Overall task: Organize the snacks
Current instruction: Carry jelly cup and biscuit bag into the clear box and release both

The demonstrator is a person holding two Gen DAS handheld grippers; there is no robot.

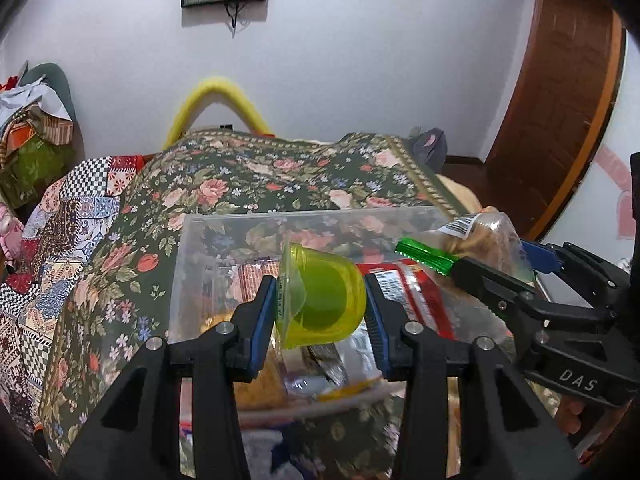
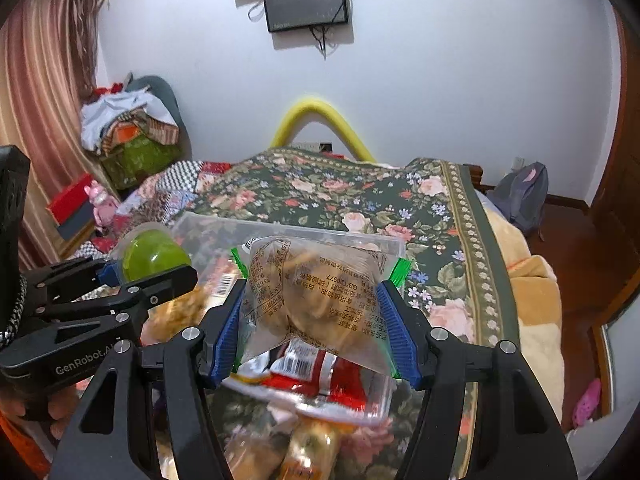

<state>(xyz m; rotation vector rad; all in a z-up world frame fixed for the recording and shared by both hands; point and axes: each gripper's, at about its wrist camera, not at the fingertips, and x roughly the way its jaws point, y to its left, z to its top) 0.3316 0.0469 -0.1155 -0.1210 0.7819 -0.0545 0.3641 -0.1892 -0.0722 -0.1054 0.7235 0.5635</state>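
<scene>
My left gripper (image 1: 320, 312) is shut on a green jelly cup (image 1: 324, 304), held on its side over a clear plastic box (image 1: 188, 248) on the floral bed cover. The cup also shows in the right wrist view (image 2: 154, 258). My right gripper (image 2: 316, 316) is shut on a clear bag of pastry with green ends (image 2: 316, 300), held over the same box (image 2: 384, 400). That bag shows in the left wrist view (image 1: 476, 244) at the box's right side. Red and orange snack packets (image 1: 416, 296) lie inside the box.
More wrapped snacks (image 2: 304, 448) lie on the bed in front of the box. The floral cover (image 1: 260, 176) stretches back to the wall. A pile of bags and clothes (image 2: 132, 136) stands at the far left. A wooden door (image 1: 560, 112) is at the right.
</scene>
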